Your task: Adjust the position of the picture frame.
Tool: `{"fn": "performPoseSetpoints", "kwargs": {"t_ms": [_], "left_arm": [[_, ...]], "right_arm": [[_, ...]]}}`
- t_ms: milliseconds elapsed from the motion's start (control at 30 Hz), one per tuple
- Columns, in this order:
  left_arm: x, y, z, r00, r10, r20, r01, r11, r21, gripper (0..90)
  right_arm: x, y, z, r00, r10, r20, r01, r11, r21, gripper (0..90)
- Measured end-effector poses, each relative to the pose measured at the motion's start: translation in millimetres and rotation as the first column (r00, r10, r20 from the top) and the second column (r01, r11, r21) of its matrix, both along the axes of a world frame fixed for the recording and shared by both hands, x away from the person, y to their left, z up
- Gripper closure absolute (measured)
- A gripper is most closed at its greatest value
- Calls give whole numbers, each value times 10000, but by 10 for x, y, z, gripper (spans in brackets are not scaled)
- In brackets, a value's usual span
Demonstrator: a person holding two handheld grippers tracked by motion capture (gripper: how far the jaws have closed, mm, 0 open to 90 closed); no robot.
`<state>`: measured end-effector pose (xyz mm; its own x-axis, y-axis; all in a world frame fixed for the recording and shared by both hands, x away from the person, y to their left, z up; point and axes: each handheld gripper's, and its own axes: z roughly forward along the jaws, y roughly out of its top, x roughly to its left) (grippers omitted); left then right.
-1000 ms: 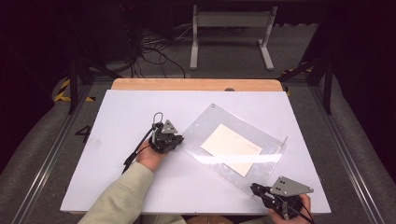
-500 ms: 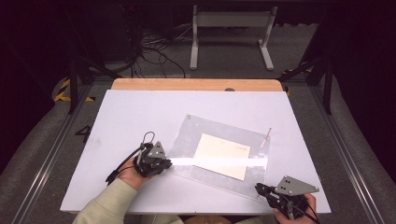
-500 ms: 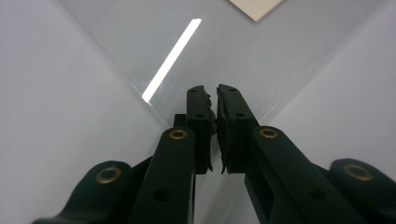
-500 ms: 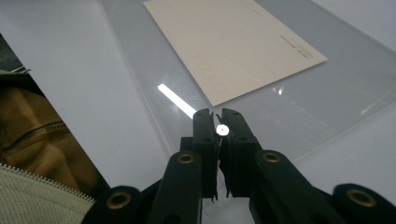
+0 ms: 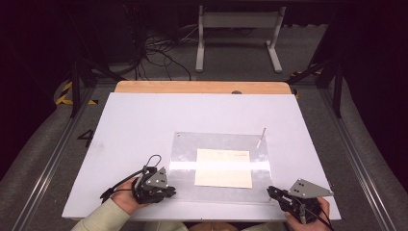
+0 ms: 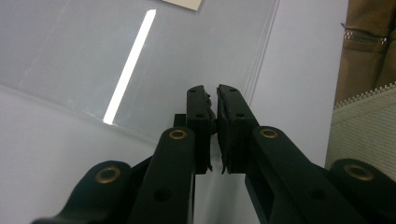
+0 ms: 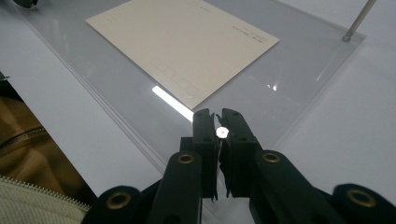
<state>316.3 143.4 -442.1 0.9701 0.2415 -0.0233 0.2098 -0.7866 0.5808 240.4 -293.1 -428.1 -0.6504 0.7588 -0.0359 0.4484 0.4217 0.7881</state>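
Clear acrylic, a flat rectangular sheet, lies on the white table toward the near edge, with a cream rectangular card under or inside it near its middle. I hold a gripper at each near corner of that sheet. The left gripper sits at the near left corner; in the left gripper view its jaws stand clenched tight together right at the sheet's edge, and they look pinched on the corner, though I cannot make out the material between the pads. The right gripper is at the near right corner, clenched too; in the right gripper view a small silver screw head shows at its tips, over the corner of the sheet.

A thin metal pin stands at the far right corner of the sheet, tilted slightly.

My reading is that the step in hand is squaring the sheet up on the table, its long edges now running parallel to the table's near edge. Next I would judge whether the sheet sits where I want it; if so, the move calls for easing both grippers off without dragging the corners. Since the sheet is slick on the smooth table, any sideways pull on letting go could skew it again.
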Motion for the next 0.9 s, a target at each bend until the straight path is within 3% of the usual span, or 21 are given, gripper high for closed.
{"fn": "performPoseSetpoints", "kwargs": {"t_ms": [167,300,333,433,467,500,533,600,733,800,900], "left_arm": [[-15,-58,-21,10000,3,-82,-6,9995,-315,838],[-23,-171,-29,10000,33,-37,-35,9990,-444,837],[-23,-171,-29,10000,33,-37,-35,9990,-444,837],[10,-255,-36,10000,9,30,-7,9982,-597,837],[15,-271,-36,10000,35,36,-33,9984,-565,837],[15,-271,-36,10000,35,36,-33,9984,-565,837],[25,-297,-37,10000,74,50,-71,9981,-615,837],[42,-333,-36,9999,85,98,-79,9982,-601,837],[62,-376,-36,9999,114,47,-111,9981,-602,838],[64,-382,-39,9999,132,57,-128,9980,-616,838],[62,-386,-40,9999,112,66,-108,9981,-610,838]], "right_arm": [[90,-10,148,9988,-246,420,245,9997,26,845],[374,-21,344,9930,-528,1057,556,9982,-238,844],[374,-21,344,9930,-528,1057,556,9982,-238,844],[697,-9,422,9885,-655,1365,727,9962,-489,844],[819,-10,417,9879,-672,1394,750,9959,-511,844],[819,-10,417,9879,-672,1394,750,9959,-511,844],[917,-11,403,9884,-720,1340,789,9958,-464,843],[1159,-12,326,9895,-914,1115,963,9946,-395,843],[1473,3,152,9893,-1306,643,1320,9911,-169,842],[1595,19,31,9879,-1511,345,1517,9883,-131,839],[1609,18,-9,9862,-1612,382,1610,9869,94,836]]}}
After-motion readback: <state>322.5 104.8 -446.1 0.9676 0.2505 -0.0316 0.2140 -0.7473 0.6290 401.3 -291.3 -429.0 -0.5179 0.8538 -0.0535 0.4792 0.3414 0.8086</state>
